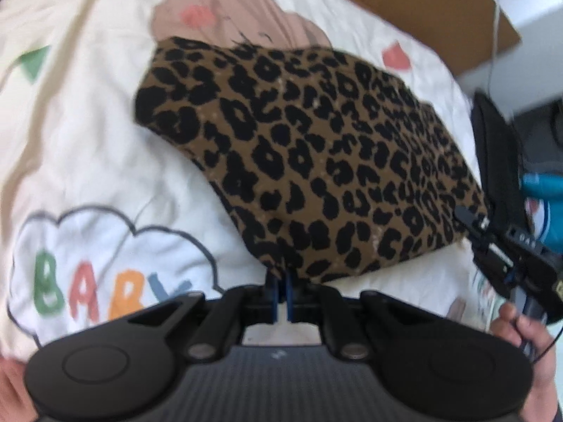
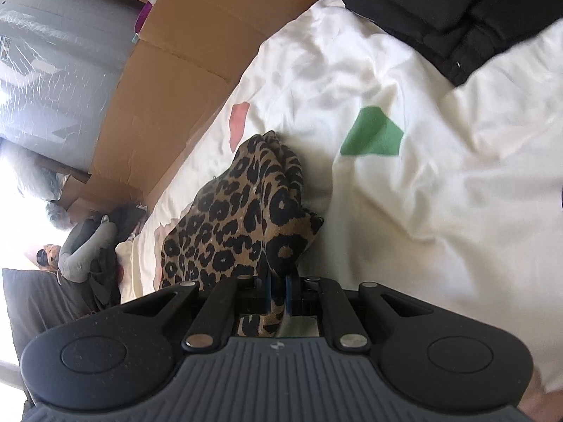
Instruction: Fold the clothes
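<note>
Both grippers, left gripper (image 1: 282, 286) and right gripper (image 2: 280, 290), pinch the leopard-print garment (image 1: 309, 161), fingertips hidden by cloth.

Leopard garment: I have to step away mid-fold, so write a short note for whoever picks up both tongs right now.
Left tongs: shut on the near edge of the leopard garment.
Right tongs: shut on another corner of the same garment; in the left view they pinch its right edge.
Garment: held between both tongs above the cream quilt, its far part resting on it.
Nearby: dark clothes at the quilt's far side.
Done: both corners gripped.
Left: probably bring the held edge over, lay it flat, release.
</note>
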Demonstrator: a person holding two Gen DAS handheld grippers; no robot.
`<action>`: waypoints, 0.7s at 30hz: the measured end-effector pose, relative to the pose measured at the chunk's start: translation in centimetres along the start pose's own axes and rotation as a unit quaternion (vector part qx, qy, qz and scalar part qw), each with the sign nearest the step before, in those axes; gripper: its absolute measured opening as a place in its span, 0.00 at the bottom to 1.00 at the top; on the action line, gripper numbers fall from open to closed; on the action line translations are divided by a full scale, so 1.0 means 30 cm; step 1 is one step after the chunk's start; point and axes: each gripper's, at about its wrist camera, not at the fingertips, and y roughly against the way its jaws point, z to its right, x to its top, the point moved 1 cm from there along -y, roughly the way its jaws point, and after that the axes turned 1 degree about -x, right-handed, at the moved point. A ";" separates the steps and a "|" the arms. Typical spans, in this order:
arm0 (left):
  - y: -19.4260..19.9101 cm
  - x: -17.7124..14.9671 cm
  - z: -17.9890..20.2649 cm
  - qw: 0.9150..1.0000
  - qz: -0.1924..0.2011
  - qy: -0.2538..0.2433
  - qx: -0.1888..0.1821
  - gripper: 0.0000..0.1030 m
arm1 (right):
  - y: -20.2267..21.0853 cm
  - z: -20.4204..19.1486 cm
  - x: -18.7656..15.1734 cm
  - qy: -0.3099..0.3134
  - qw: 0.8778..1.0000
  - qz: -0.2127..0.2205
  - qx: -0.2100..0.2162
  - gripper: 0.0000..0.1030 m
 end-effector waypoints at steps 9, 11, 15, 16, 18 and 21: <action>0.012 -0.144 0.072 0.997 0.026 0.074 -0.021 0.04 | -0.019 -0.062 0.128 0.045 0.999 0.003 -0.005 0.06; -0.002 -0.163 0.104 0.996 0.027 0.079 -0.025 0.04 | -0.018 -0.077 0.159 0.058 0.998 0.006 -0.007 0.06; -0.025 -0.195 0.151 0.994 0.027 0.094 -0.040 0.04 | -0.023 -0.089 0.214 0.080 0.997 0.006 -0.016 0.06; -0.029 -0.203 0.154 0.994 0.028 0.098 -0.044 0.04 | -0.027 -0.090 0.229 0.084 0.996 0.006 -0.019 0.06; -0.037 -0.219 0.159 0.992 0.031 0.109 -0.049 0.04 | -0.039 -0.089 0.255 0.084 0.996 0.004 -0.023 0.06; -0.052 -0.242 0.163 0.990 0.033 0.129 -0.047 0.04 | -0.065 -0.080 0.275 0.083 0.996 0.001 -0.033 0.06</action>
